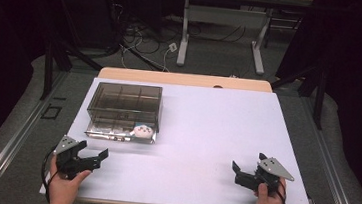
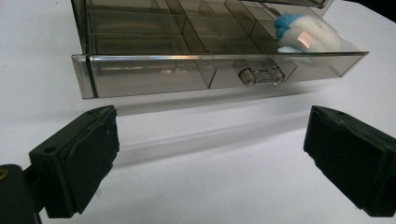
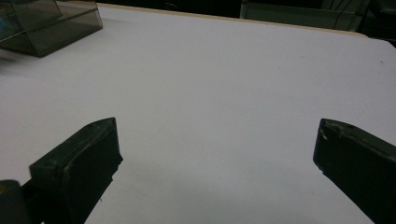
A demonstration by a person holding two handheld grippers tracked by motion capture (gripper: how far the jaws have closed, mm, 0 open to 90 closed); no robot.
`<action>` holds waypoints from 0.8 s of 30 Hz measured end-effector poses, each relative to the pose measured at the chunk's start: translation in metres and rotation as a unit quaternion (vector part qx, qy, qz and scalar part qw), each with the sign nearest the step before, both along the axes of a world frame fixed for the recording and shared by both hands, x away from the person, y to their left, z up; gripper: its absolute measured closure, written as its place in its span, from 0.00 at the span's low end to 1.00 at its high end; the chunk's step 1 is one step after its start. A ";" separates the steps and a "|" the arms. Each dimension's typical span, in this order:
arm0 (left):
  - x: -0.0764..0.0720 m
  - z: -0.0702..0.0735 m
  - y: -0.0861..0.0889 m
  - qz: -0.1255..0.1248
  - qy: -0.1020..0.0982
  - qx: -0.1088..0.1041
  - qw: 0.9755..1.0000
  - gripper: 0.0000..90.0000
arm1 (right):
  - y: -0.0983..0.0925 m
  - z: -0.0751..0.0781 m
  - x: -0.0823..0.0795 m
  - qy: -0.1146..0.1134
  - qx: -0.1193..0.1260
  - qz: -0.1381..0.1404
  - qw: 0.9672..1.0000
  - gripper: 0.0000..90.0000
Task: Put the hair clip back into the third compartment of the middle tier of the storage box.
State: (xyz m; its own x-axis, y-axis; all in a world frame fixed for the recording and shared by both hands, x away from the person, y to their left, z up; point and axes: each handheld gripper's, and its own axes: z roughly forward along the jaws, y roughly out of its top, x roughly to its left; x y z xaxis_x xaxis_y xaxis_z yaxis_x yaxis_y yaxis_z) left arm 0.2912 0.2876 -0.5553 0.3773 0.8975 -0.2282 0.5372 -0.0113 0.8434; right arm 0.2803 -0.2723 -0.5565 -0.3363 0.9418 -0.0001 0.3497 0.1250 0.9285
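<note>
A smoky clear plastic drawer box (image 1: 125, 99) stands on the left half of the white table (image 1: 206, 129). Its drawer (image 2: 154, 74) is pulled out toward me, with a small clear handle (image 2: 259, 75) on its front. A small white and blue soft toy (image 1: 141, 130) lies in the drawer's front right compartment, also the toy (image 2: 301, 31) in the left gripper view. My left gripper (image 1: 94, 150) is open, a short way in front of the drawer. At the table's near right my right gripper (image 1: 247, 163) is open over bare table, jaws wide apart.
Table legs (image 1: 183, 37) and loose cables (image 1: 144, 45) lie on the floor beyond the far edge. Dark frame posts (image 1: 48, 66) stand at both sides. The box's corner (image 3: 46, 23) sits far left in the right gripper view.
</note>
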 end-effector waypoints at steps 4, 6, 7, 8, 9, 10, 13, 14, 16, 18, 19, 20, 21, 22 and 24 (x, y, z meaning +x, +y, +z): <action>0.000 0.000 0.001 0.000 0.001 -0.001 1.000 0.04 | 0.001 0.000 0.000 -0.001 0.001 0.000 1.000 0.00; 0.000 -0.001 0.001 0.002 0.002 0.000 1.000 0.04 | 0.001 0.000 0.001 -0.001 -0.001 0.002 1.000 0.00; 0.000 -0.001 0.001 0.002 0.002 0.000 1.000 0.04 | 0.001 0.000 0.001 -0.001 -0.001 0.002 1.000 0.00; 0.000 -0.001 0.001 0.001 0.003 0.000 1.000 0.04 | 0.002 0.000 0.000 0.004 -0.001 0.003 1.000 0.00; 0.001 -0.001 0.001 0.001 0.003 0.000 1.000 0.04 | 0.002 0.000 0.000 0.001 0.001 0.003 1.000 0.00; 0.001 -0.001 0.002 0.002 0.003 0.000 1.000 0.04 | 0.002 0.000 0.000 0.001 0.000 0.003 1.000 0.00; 0.000 -0.001 0.002 0.004 0.003 -0.001 1.000 0.04 | 0.003 -0.001 0.001 0.000 -0.002 0.007 1.000 0.00; 0.001 -0.001 0.002 0.006 0.002 -0.004 1.000 0.04 | 0.003 0.000 0.000 -0.001 -0.002 0.006 1.000 0.00; 0.001 -0.001 0.002 0.007 0.002 -0.003 1.000 0.04 | 0.003 0.000 0.000 -0.001 -0.001 0.005 1.000 0.00; 0.001 -0.001 0.003 0.005 0.003 -0.001 1.000 0.04 | 0.003 0.000 0.000 0.000 0.001 0.005 1.000 0.00; 0.001 -0.001 0.003 0.006 0.003 0.000 1.000 0.04 | 0.002 0.000 0.000 0.001 0.002 0.003 1.000 0.00; 0.001 -0.001 0.003 0.007 0.003 -0.001 1.000 0.04 | 0.002 0.000 0.000 0.001 0.002 0.003 1.000 0.00; 0.001 -0.001 0.003 0.007 0.002 0.000 1.000 0.04 | 0.002 0.000 0.000 0.001 0.001 0.003 1.000 0.00; 0.001 -0.001 0.004 0.008 0.002 0.000 1.000 0.05 | 0.002 0.000 0.000 0.004 0.001 0.002 1.000 0.00; 0.001 -0.001 0.004 0.008 0.002 0.000 1.000 0.04 | 0.002 0.000 0.000 0.005 0.002 0.002 1.000 0.00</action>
